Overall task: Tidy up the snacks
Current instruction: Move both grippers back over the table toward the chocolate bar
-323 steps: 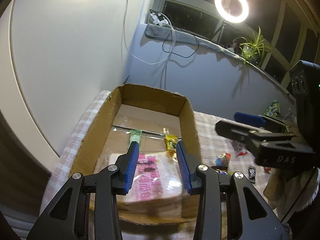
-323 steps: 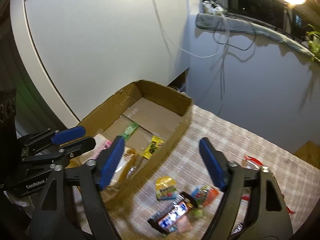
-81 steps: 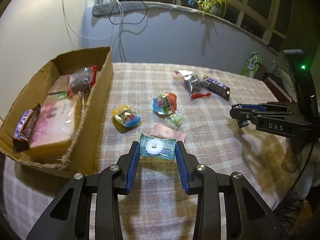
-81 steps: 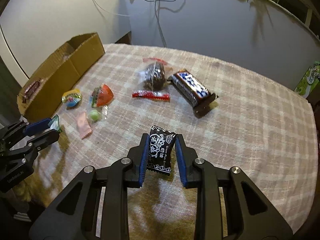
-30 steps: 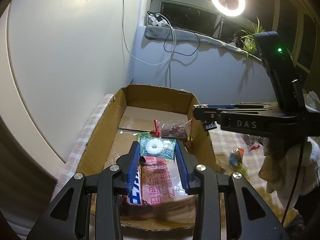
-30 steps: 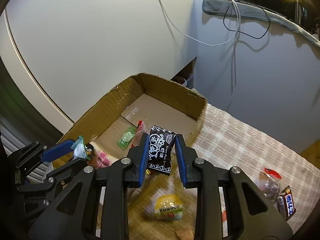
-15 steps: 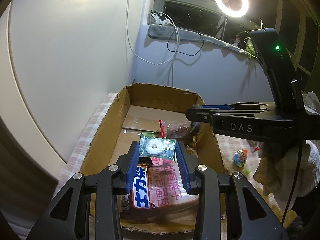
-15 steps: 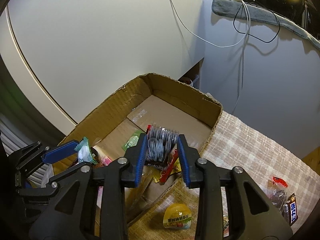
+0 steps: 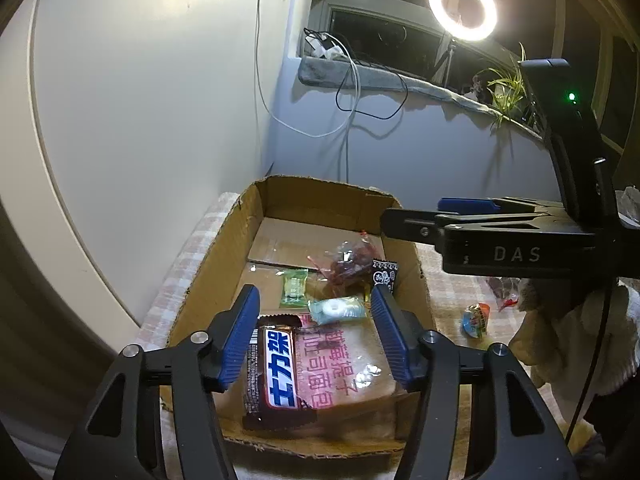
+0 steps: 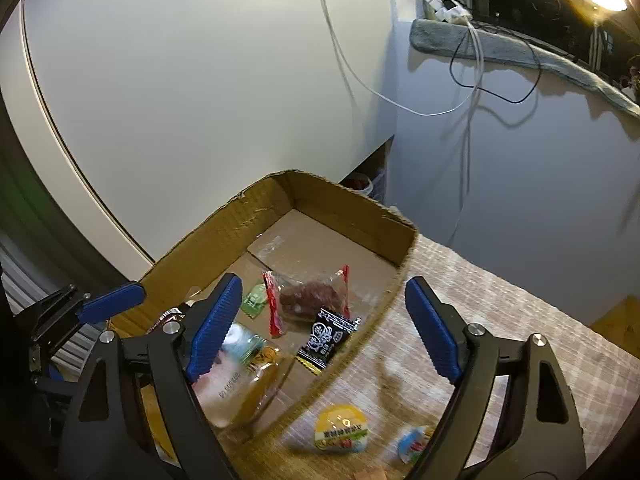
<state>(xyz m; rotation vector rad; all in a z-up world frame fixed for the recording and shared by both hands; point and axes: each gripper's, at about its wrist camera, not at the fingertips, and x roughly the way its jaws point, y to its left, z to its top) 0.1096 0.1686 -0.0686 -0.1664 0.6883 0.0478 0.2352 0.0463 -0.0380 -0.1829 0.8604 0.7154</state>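
A cardboard box [image 9: 240, 236] [image 10: 352, 208] sits on the checked tablecloth and holds several snacks. My left gripper [image 9: 316, 336] is open and empty above the box's near end. A teal packet [image 9: 336, 310] lies below it on a pink-lettered pack [image 9: 344, 364], beside a brown chocolate bar [image 9: 276, 372]. My right gripper [image 10: 320, 332] is open and empty over the box's right wall. A black packet [image 10: 326, 336] [image 9: 385, 276] lies in the box under it, next to a clear bag with red ends [image 10: 308, 296].
A yellow round snack [image 10: 340, 428] and a red-blue candy [image 10: 412, 446] [image 9: 476, 318] lie on the tablecloth [image 10: 500, 304] right of the box. A white wall and cables stand behind. A ring light [image 9: 462, 8] glows by the window sill.
Both grippers opened over the box. The teal packet dropped from the left gripper and the black packet from the right gripper; both now lie in the box.
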